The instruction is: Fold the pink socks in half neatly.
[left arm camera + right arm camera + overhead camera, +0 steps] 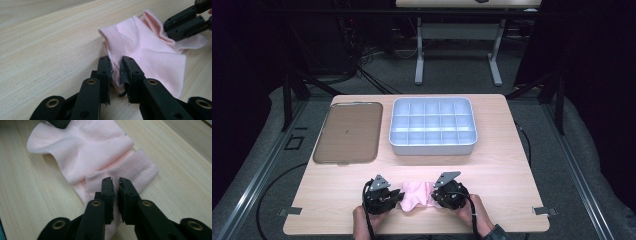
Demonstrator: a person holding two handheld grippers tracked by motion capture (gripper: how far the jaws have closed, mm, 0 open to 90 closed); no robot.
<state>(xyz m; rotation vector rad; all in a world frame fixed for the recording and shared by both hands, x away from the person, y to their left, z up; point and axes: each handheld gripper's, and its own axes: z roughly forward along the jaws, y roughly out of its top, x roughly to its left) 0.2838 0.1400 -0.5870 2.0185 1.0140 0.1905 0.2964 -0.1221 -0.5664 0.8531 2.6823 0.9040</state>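
Observation:
A pink sock lies crumpled on the wooden table near its front edge, between the two hand-held grippers. My left gripper is at the sock's left end. In the left gripper view its jaws pinch a fold of the sock by the ribbed cuff, and my right gripper shows at the far end. My right gripper is at the sock's right end. In the right gripper view its jaws stand almost together on the ribbed cuff of the sock.
A white box with several compartments stands at the back middle of the table. A flat brown-grey tray lies to its left. Bare wood lies between them and the sock. The table's front edge runs just behind the hands.

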